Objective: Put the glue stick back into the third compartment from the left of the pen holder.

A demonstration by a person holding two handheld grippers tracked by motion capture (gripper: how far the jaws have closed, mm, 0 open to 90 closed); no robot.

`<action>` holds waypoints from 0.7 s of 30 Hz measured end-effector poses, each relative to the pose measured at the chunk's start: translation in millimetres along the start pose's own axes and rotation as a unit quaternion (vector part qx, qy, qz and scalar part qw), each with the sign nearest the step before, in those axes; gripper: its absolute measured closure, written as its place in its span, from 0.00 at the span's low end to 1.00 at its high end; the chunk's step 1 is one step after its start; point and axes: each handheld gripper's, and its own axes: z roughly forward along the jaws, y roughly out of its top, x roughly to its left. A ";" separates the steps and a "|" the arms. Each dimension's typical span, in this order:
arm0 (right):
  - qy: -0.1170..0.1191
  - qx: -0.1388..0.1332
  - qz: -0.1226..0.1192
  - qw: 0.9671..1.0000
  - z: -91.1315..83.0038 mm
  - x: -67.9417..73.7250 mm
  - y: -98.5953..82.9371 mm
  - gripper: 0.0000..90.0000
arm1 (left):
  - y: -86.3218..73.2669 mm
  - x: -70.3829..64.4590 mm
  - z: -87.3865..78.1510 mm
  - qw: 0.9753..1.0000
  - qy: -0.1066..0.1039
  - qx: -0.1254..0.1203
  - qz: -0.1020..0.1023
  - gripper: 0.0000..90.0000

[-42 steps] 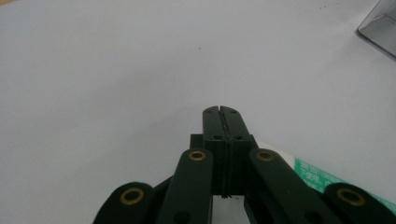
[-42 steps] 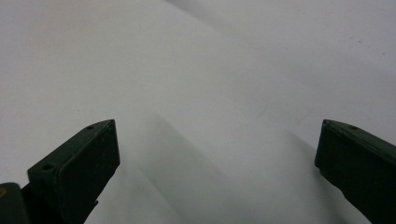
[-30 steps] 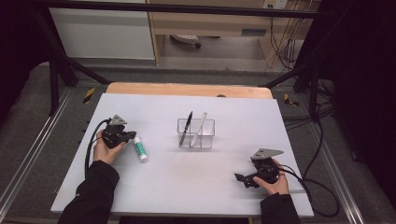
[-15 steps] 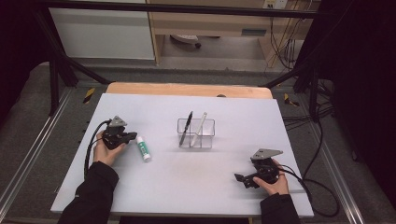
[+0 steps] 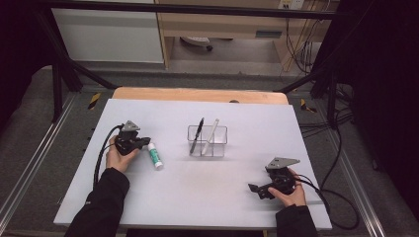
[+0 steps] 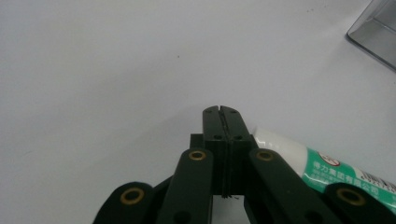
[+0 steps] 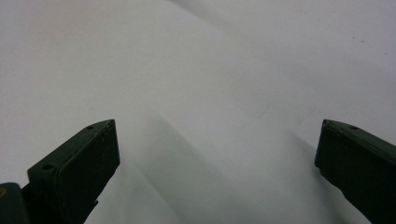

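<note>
Left gripper view: left tool [image 6: 221, 111], jaws together, beside white-and-green printed plastic tube [image 6: 327, 165]; right tool [image 7: 217, 149] jaws apart over bare white worktop [image 7: 196, 60].

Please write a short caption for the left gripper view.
Left gripper, fingers closed, beside a green-and-white tube on the table.

The tube [image 5: 155, 155] has slid slightly nearer the person beside the left hand-held gripper [image 5: 144, 142].
</note>
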 end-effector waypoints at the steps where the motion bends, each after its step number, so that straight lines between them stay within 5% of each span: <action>1: 0.001 0.000 0.000 1.000 0.1 0.1 0.0 0.01 | 0.3 -0.4 -0.1 1.000 -0.002 -0.001 0.003 0.99; 21: 0.001 -0.002 0.000 1.000 -0.3 0.1 0.2 0.01 | -0.1 -7.1 -1.5 0.999 -0.013 0.015 0.036 0.99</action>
